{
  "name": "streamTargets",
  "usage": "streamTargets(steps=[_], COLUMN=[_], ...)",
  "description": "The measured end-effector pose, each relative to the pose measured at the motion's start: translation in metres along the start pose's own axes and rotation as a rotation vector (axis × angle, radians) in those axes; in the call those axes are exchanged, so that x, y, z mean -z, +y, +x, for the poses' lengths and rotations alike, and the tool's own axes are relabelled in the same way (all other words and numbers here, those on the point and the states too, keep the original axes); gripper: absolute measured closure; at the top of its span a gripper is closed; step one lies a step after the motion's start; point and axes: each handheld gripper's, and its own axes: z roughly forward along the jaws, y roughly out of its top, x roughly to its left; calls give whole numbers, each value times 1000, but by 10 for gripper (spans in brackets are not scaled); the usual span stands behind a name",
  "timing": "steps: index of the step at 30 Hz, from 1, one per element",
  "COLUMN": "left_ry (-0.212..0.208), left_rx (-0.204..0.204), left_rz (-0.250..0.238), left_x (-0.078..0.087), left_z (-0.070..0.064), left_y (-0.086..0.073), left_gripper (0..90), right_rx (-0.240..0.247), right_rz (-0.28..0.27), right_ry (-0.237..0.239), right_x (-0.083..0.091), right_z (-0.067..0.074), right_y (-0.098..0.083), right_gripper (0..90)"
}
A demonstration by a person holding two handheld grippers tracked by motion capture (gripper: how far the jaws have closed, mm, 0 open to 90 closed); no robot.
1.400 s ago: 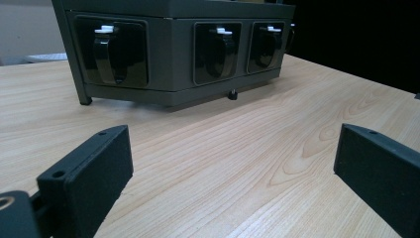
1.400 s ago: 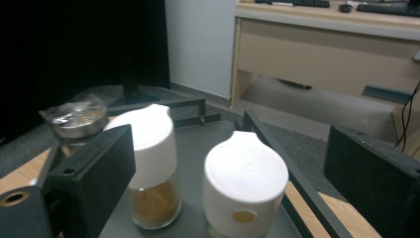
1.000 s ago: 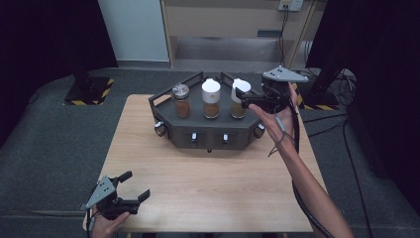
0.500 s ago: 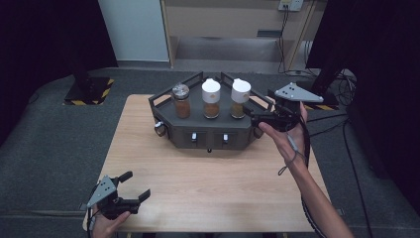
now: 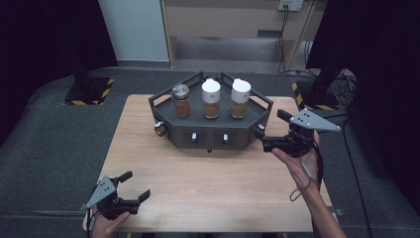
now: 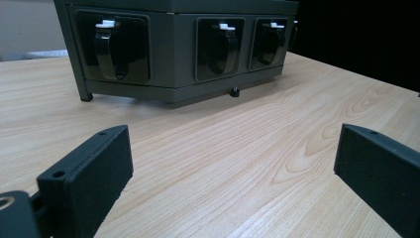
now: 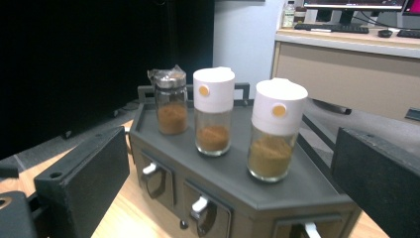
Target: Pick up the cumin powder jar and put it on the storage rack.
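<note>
Since the earlier frames, the right hand-held gripper [image 5: 270,135] has drawn back from the right jar [image 5: 240,98], its jaws opening with nothing between them, and hangs level beside the rack's [image 5: 257,101] right corner. Left hand-held gripper [image 5: 136,186] rests spread near the bench's [image 5: 208,188] front-left corner.

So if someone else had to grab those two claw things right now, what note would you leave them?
Right gripper: open, nothing held; its jaws have just been opening, and it sits beside the rack's right end.
Left gripper: open, holding nothing, low over the table's near left corner.
Three spice jars stand on the rack: metal-lidded, white-capped, white-capped.
Done: all jars upright in a row.
Left: I cannot tell; probably the next thing on or in the rack.
</note>
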Motion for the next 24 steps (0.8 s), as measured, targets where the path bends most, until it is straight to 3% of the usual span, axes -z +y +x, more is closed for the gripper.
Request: streamTargets(steps=[11, 24], left_ry=[5, 9], left_rx=[2, -5], left_rz=[2, 10], left_x=[0, 0], left_z=[0, -2], left_y=[0, 1], left_gripper=[4, 3], right_rx=[-13, -22], right_rz=[-11, 44], right_ry=[9, -9], right_x=[37, 68], right_z=[-1, 3], right_y=[-41, -99], right_gripper=[15, 16])
